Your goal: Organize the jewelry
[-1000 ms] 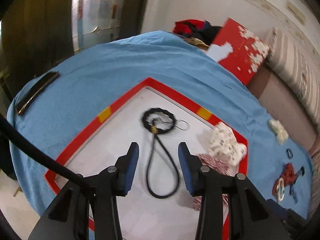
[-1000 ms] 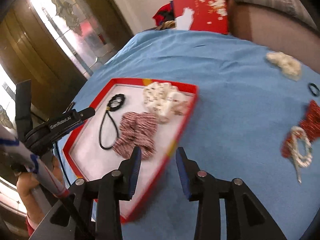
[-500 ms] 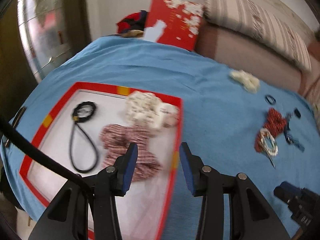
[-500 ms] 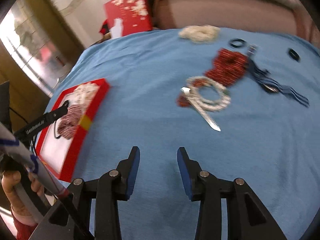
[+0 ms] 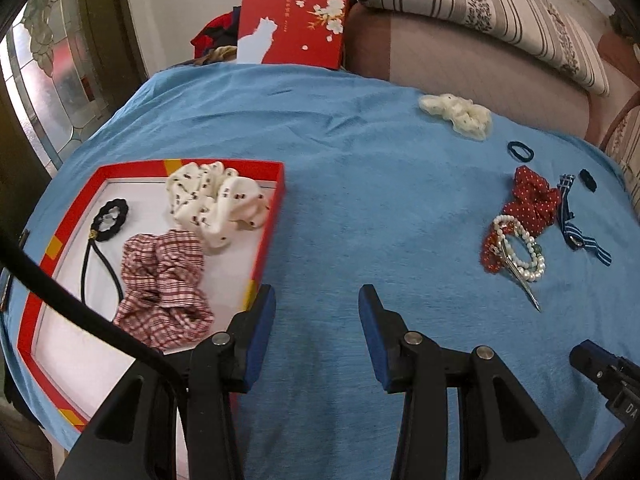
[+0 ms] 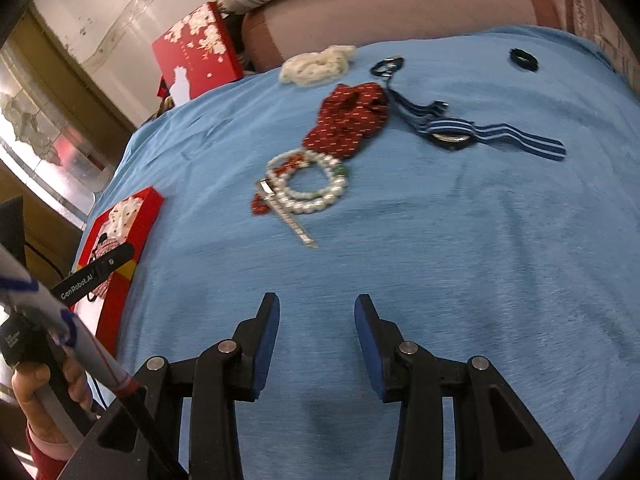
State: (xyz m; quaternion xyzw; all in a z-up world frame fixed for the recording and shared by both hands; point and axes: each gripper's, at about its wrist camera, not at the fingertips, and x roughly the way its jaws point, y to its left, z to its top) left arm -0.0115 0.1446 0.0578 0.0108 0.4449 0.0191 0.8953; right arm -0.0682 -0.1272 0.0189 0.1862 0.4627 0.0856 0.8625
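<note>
A red-rimmed tray point(image 5: 276, 200) on the blue cloth holds a white patterned scrunchie point(image 5: 218, 204), a red plaid scrunchie point(image 5: 162, 276) and a black hair tie with a loop point(image 5: 106, 224). To the right lie a pearl bracelet point(image 5: 520, 254) point(image 6: 308, 182) with a silver clip, a red dotted scrunchie point(image 5: 532, 200) point(image 6: 352, 118), a blue striped ribbon point(image 5: 576, 228) point(image 6: 480, 132), black rings point(image 5: 520, 151) point(image 6: 523, 59) and a cream scrunchie point(image 5: 458, 114) point(image 6: 318, 65). My left gripper point(image 5: 316, 334) is open and empty beside the tray's right edge. My right gripper point(image 6: 316, 344) is open and empty, short of the bracelet.
A red gift box point(image 5: 292, 20) with white blossoms stands at the far edge against a pink sofa point(image 5: 480, 52) with striped cushions. A glass door point(image 5: 52, 68) is at the left. The left gripper's body point(image 6: 96, 270) shows over the tray point(image 6: 136, 236) in the right wrist view.
Both grippers have swung right, away from the tray; the left view went from the black hair tie to the whole table, the right view from the tray to the loose jewelry.
</note>
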